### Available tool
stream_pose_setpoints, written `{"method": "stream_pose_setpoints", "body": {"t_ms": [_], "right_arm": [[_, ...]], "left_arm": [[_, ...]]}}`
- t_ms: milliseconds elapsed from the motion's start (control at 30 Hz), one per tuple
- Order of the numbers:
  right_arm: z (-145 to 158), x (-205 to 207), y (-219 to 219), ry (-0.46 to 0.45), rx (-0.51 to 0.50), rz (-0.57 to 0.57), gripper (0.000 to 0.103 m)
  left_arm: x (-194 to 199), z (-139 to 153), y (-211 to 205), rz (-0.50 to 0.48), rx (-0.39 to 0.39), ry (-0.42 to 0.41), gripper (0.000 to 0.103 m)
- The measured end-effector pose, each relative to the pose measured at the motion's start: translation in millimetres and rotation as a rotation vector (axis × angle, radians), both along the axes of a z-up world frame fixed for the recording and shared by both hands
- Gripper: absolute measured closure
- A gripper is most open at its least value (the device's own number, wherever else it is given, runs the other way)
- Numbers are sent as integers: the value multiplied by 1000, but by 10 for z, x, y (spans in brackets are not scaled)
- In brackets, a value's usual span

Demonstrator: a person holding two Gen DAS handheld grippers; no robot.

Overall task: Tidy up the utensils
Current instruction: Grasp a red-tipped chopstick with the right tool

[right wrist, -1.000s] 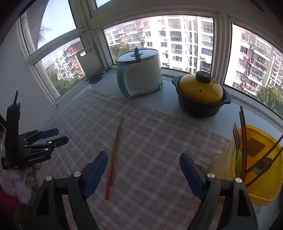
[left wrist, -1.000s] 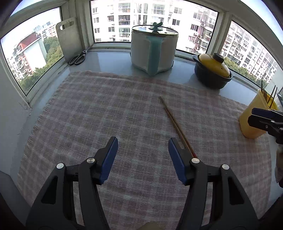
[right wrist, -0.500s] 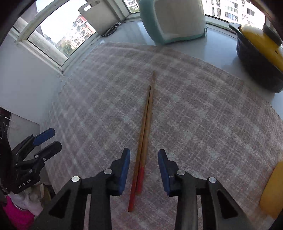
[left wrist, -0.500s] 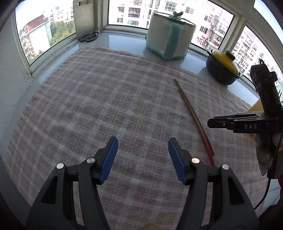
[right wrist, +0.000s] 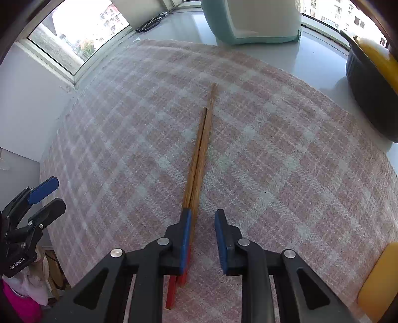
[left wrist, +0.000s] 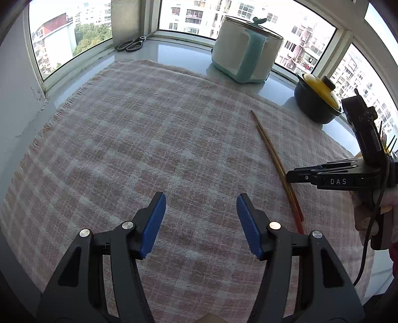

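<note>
Two long wooden chopsticks with red-painted ends (right wrist: 199, 159) lie side by side, touching along most of their length, on the pink-and-grey checked woven cloth (right wrist: 286, 161) that covers the windowsill counter. Their long axis runs away from the right gripper (right wrist: 202, 238) almost straight along the line its fingers point, red ends nearest the tool, bare tips toward the white-and-teal lidded cooker (right wrist: 251, 20) at the window. That alignment is what the next move turns on: the pair sits between the jaws but off-centre, lying against the left blue pad while a clear gap remains to the right pad. The jaws have just been closing and now stand narrow, with the chopsticks between them though not yet pinched from both sides (one stick reaches further than the other, so they may not seat evenly).

The left gripper (left wrist: 201, 221) hangs over bare cloth with its jaws fairly wide and nothing in them; the chopsticks lie off to its right, well apart, so the right hand is plainly the nearer. Likely the grip needs only a little more squeeze before lifting toward the yellow plastic utensil holder (right wrist: 378, 280) at the right edge, past the dark pot with the yellow lid (right wrist: 373, 82).
</note>
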State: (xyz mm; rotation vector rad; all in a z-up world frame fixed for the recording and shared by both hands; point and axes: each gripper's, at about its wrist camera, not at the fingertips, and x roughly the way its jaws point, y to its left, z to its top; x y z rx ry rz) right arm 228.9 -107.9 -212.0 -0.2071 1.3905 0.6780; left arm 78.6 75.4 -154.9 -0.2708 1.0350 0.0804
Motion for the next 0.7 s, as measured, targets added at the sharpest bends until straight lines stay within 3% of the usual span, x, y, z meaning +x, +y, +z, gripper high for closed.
{"method": "stream_pose_setpoints", "body": {"t_ms": [467,600,700], "right_arm": [[-7,-1,326,-80,-118,85,87],[-12,58,312,-84,-125,67,99],[-13,65,247,-83,-123,60,99]], "left_arm": [[7,-1,35,14,-4,1,42],[16,-5,31,21,-6,2,42],[44,-20,10,16,-24,9,42]]}}
